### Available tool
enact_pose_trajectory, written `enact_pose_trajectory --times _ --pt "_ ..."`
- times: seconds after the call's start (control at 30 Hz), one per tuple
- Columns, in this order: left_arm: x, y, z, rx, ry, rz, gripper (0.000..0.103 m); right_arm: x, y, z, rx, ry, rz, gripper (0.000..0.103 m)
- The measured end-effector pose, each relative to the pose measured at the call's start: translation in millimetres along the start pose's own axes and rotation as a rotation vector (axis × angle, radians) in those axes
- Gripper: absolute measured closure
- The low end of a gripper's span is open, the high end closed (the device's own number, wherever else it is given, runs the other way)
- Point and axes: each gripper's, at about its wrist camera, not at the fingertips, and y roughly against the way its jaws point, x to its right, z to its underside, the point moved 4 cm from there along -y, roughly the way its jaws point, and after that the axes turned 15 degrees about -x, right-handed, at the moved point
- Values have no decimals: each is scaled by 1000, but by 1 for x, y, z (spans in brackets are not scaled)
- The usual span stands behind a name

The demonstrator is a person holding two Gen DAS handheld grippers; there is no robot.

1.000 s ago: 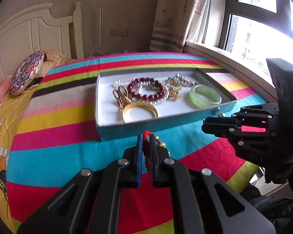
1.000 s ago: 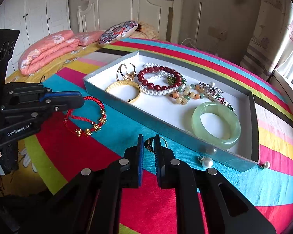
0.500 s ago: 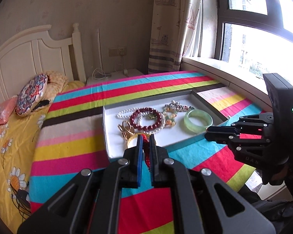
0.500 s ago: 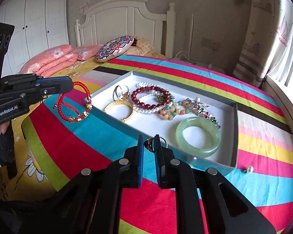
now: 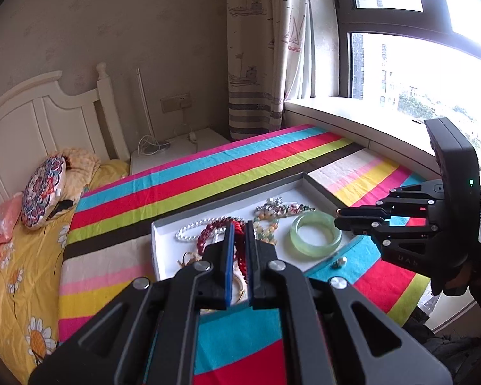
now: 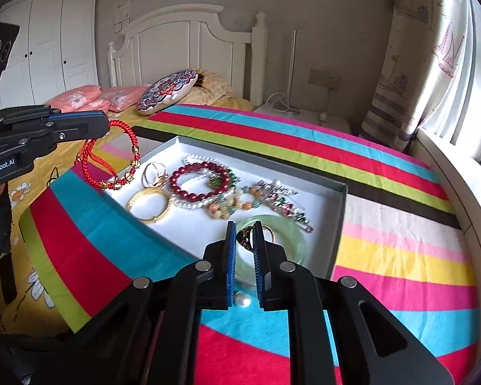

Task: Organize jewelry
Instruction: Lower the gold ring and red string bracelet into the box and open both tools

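My left gripper (image 5: 238, 227) is shut on a red cord bracelet (image 6: 112, 157) with gold beads, which hangs above the tray's near left corner. My right gripper (image 6: 242, 228) is shut on a small gold ring (image 6: 247, 236) with a dark stone, held above the green jade bangle (image 5: 316, 233). The white tray (image 6: 336, 224) holds a dark red bead bracelet (image 6: 192, 181), a gold bangle (image 6: 149, 205), gold rings (image 6: 155, 173), a pearl strand and a coloured bead chain.
The tray lies on a striped blanket (image 6: 384, 256) on a bed. A loose pearl (image 6: 242, 301) lies on the blanket by the tray's near edge. A round cushion (image 6: 168, 91) and pink pillows lie by the headboard. A window sill runs along the right.
Both grippers have risen from the blanket with their pieces. The red bracelet and the ring now hang over the tray instead of lying on the blanket in front of it.
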Motion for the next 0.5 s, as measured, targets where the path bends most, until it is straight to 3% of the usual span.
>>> enact_pose_trajectory --times 0.27,0.5 --pt "13 -30 -25 -18 -7 26 97 33 -11 -14 -24 1 57 90" --pt "31 -68 -18 -73 -5 97 97 50 -50 -31 -96 54 99 90"
